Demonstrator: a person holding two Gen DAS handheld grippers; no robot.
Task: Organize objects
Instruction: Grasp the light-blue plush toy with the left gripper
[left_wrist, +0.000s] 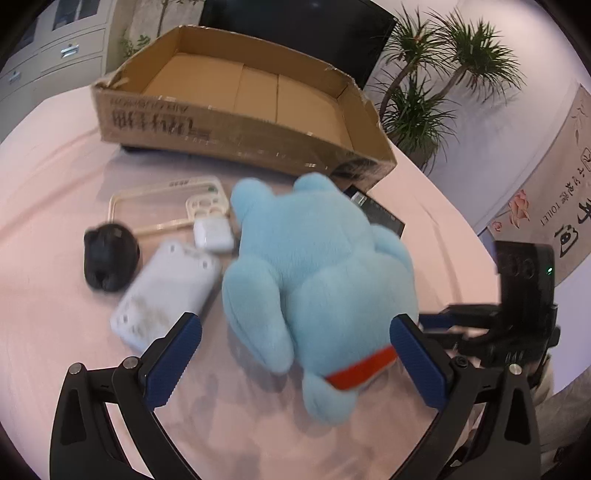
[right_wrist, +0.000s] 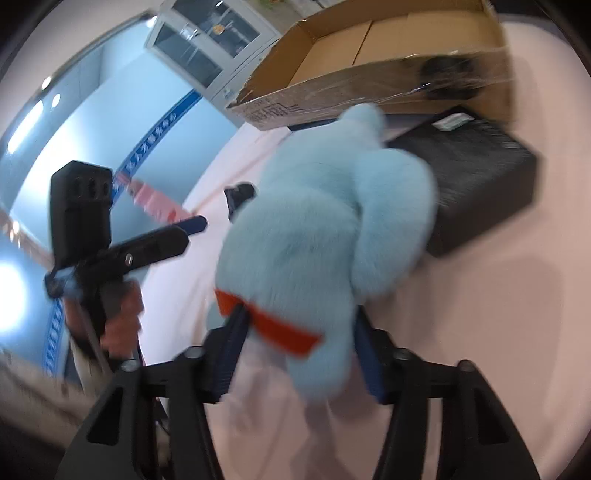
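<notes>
A light blue plush toy (left_wrist: 317, 273) with an orange collar (left_wrist: 362, 371) lies on the pink tablecloth (left_wrist: 55, 206). My left gripper (left_wrist: 295, 319) stands wide open around the toy's near end, and its blue pads (left_wrist: 181, 350) do not squeeze it. The right gripper (right_wrist: 299, 314) is shut on the plush toy (right_wrist: 325, 229) close to the orange collar (right_wrist: 273, 325). From the left wrist view the right gripper (left_wrist: 458, 317) reaches in at the toy's right side. An open, empty cardboard box (left_wrist: 240, 92) stands behind the toy.
Left of the toy lie a white power bank (left_wrist: 166, 291), a black rounded object (left_wrist: 109, 258), a white earbud case (left_wrist: 213, 234) and a clear phone case (left_wrist: 166, 206). A black box (right_wrist: 480, 184) sits behind the toy. A hand (right_wrist: 118, 314) holds the left gripper (right_wrist: 184, 229).
</notes>
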